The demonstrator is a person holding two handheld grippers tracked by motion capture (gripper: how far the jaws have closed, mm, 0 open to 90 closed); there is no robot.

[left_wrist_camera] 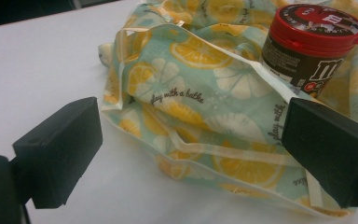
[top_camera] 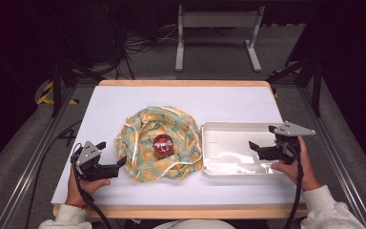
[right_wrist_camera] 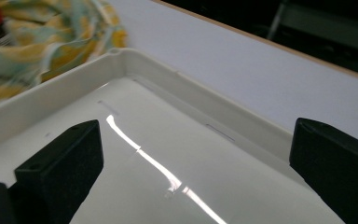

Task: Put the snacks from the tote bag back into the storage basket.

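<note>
A lemon-print cloth bag [top_camera: 158,142] lies spread open in the middle of the white table [top_camera: 124,100]. A small dark jar with a red lid [top_camera: 162,144] stands upright in its centre. My left gripper [top_camera: 111,154] is open at the cloth's near left edge, touching nothing. In the left gripper view the cloth [left_wrist_camera: 191,93] and the jar [left_wrist_camera: 313,46] lie just beyond the open gripper [left_wrist_camera: 193,154]. My right gripper [top_camera: 261,137] hovers open over the white tray [top_camera: 209,128]. In the right gripper view the gripper [right_wrist_camera: 196,158] is above the tray's glossy floor, its rim [right_wrist_camera: 51,93] behind.
The tray sits right of the cloth, almost touching it, and holds nothing. Cables trail from both grippers off the near edge. Bare white table surface lies behind and to the left of the cloth. A metal stand [top_camera: 217,36] is on the floor beyond the table.
</note>
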